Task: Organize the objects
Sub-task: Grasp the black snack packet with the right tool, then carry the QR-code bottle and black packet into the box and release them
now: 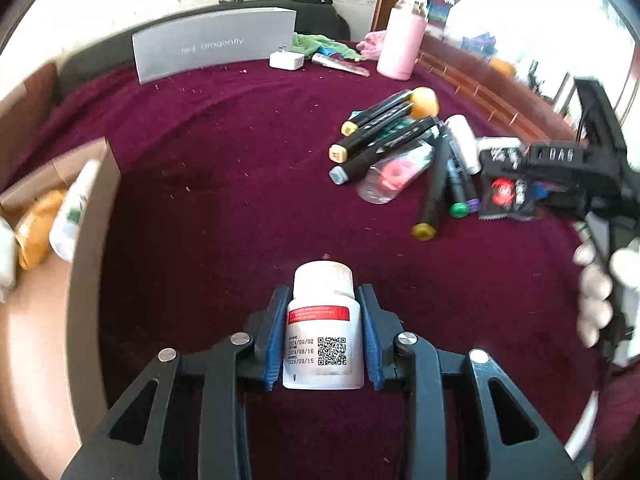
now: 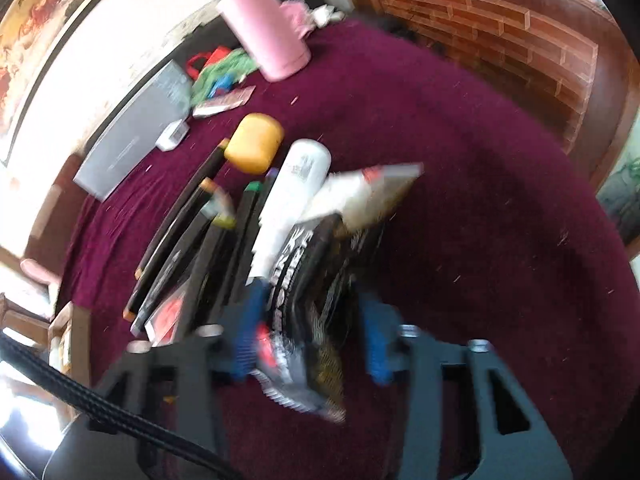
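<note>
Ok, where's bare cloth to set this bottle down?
The cloth lies bare between the cardboard box on the left, the grey box at the back and the marker pile on the right. Around the markers it is crowded, and the right gripper works there.

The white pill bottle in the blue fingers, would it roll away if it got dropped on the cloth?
Probably. The pill bottle is round and smooth, so on its side it could roll. The purple cloth looks fuzzy, which may slow it. It looks like light plastic, so it likely won't break.
</note>
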Motion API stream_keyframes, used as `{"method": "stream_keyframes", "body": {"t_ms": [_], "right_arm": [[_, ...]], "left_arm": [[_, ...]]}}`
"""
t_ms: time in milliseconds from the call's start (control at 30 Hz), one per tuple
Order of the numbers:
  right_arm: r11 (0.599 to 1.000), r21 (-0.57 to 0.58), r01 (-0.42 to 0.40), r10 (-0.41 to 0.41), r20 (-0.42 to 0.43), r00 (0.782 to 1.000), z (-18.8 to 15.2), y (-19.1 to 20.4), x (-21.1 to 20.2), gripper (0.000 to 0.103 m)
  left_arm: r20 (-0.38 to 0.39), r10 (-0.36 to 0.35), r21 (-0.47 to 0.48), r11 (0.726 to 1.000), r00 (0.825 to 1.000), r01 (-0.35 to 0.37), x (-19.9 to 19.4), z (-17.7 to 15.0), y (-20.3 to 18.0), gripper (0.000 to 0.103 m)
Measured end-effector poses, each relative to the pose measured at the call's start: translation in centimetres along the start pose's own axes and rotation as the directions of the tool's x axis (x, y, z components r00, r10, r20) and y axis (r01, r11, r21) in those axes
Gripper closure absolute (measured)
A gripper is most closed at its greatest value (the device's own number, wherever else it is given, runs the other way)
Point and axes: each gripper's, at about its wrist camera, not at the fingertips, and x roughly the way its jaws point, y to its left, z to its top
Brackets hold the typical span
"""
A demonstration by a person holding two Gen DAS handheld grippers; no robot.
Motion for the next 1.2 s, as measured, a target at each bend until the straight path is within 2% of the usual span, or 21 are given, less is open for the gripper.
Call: {"method": "stream_keyframes", "body": {"t_ms": [133, 267, 467, 600, 767, 967, 1133, 1200], "right_arm": [[1.0, -0.006, -0.027, 0.027, 0.008, 1.0, -0.8, -0.3, -1.9, 0.071], [0.996, -0.01, -0.094, 0.094, 0.011, 0.995, -2.2, -0.4, -4.3, 0.071], [0.976, -0.063, -0.207, 0.207, -0.009, 0.978, -3.8, 2.3, -6.6, 0.071], [0.958, -0.124, -0.26, 0.256, -0.05, 0.965, -4.6, 5.9, -6.8, 0.071], [0.914, -0.222, -0.34, 0.318, -0.129, 0.939, -6.8, 12.3, -6.4, 0.071], [0.846, -0.33, -0.418, 0.351, -0.245, 0.904, -9.7, 21.2, -4.1, 0.071], [0.796, -0.389, -0.464, 0.344, -0.341, 0.875, -12.6, 27.2, -1.2, 0.07], [0.785, -0.4, -0.472, 0.33, -0.374, 0.867, -13.4, 28.9, 0.1, 0.07]], "left_arm": [[0.031, -0.063, -0.048, 0.997, 0.998, 0.065, -1.5, -0.3, 0.7, 0.074], [0.071, -0.099, -0.098, 0.99, 0.993, 0.106, -3.7, -0.9, 1.6, 0.074], [0.141, -0.076, -0.156, 0.983, 0.987, 0.098, -7.8, -1.9, 4.3, 0.074], [0.165, -0.018, -0.226, 0.973, 0.986, 0.056, -9.9, -2.6, 7.9, 0.074], [0.134, 0.076, -0.316, 0.948, 0.988, -0.03, -10.8, -3.3, 13.3, 0.074], [0.087, 0.181, -0.31, 0.939, 0.98, -0.146, -10.2, -2.7, 17.4, 0.074], [0.045, 0.187, -0.328, 0.931, 0.981, -0.163, -8.4, -2.6, 20.3, 0.074], [0.027, 0.158, -0.354, 0.925, 0.987, -0.139, -7.8, -2.6, 21.2, 0.074]]}}
